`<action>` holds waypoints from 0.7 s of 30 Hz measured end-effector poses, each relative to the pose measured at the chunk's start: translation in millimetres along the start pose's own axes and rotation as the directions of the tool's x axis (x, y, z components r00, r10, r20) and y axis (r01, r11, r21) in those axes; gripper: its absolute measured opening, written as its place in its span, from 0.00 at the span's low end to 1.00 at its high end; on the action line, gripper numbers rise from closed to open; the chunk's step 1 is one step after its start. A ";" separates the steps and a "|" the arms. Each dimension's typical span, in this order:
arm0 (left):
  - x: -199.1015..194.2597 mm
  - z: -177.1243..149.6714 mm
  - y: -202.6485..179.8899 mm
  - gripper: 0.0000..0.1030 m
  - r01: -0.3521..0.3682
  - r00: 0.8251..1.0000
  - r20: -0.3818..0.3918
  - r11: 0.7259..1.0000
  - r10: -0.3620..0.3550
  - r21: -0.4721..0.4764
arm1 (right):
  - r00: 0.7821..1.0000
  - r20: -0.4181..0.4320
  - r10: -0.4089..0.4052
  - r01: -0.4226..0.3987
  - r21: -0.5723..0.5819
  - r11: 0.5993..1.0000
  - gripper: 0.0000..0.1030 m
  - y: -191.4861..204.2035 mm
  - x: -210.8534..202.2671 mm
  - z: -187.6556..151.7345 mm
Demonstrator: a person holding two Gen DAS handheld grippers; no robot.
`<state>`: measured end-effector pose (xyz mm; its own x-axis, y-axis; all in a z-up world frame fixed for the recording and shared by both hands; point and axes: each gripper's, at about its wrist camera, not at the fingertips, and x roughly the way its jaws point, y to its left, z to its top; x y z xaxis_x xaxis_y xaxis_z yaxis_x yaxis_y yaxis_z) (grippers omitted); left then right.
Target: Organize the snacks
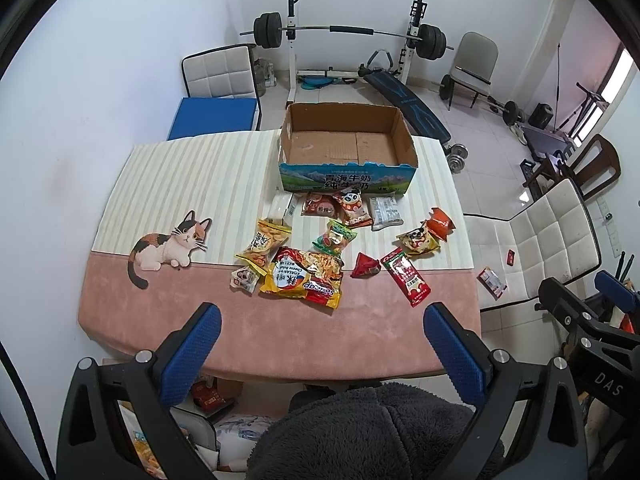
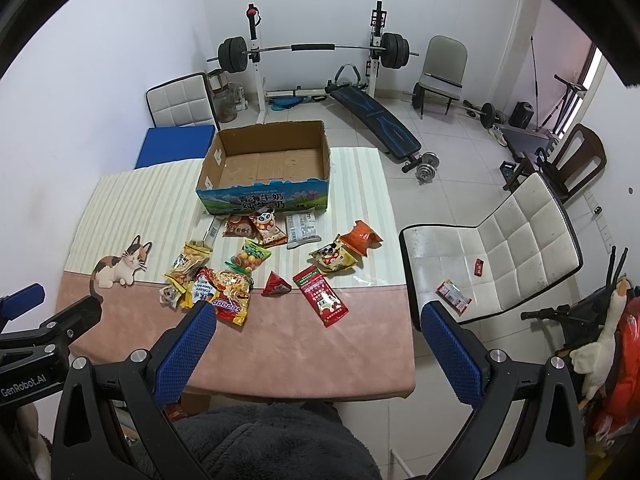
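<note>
Two grippers, left (image 1: 322, 320) and right (image 2: 318, 318), are held wide apart and empty above the near pink table edge (image 1: 280, 344). Crinkled foil snack packets (image 1: 304, 276) are scattered well ahead, before an open corrugated cardboard box (image 1: 346, 176).

"青海牛奶 纯牛奶" on cardboard box (image 1: 347, 182), "Sedaap" on noodle packet (image 2: 224, 300), "GenRobot.AI" on left gripper (image 2: 24, 388)
</note>
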<state>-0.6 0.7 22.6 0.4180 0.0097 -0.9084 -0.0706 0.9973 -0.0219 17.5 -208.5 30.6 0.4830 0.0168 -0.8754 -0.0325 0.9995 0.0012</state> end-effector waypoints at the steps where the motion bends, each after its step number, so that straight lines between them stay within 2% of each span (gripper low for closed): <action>1: 0.5 -0.8 0.3 1.00 0.000 1.000 -0.001 1.000 0.000 -0.001 | 1.000 0.000 0.000 0.000 0.001 1.000 1.00 -0.6 0.0 -0.6; 15: 3.0 3.2 -0.3 1.00 0.007 1.000 -0.004 1.000 -0.008 -0.016 | 1.000 -0.011 0.019 -0.019 0.016 1.000 1.00 1.5 5.4 2.4; 19: 32.1 5.7 14.9 1.00 0.012 0.999 -0.038 0.996 -0.015 -0.093 | 0.998 -0.045 0.042 -0.039 0.063 0.997 1.00 -4.7 38.2 7.6; 21: 64.8 11.8 30.8 1.00 0.006 0.995 -0.098 0.987 -0.022 -0.161 | 0.995 -0.081 0.059 -0.052 0.090 0.995 1.00 -7.5 70.4 12.4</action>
<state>35.0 32.9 -32.0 0.3284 -0.0199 -0.9443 -0.2132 0.9724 -0.0947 62.6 -214.4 -25.1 0.4077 0.0733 -0.9102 0.0212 0.9957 0.0896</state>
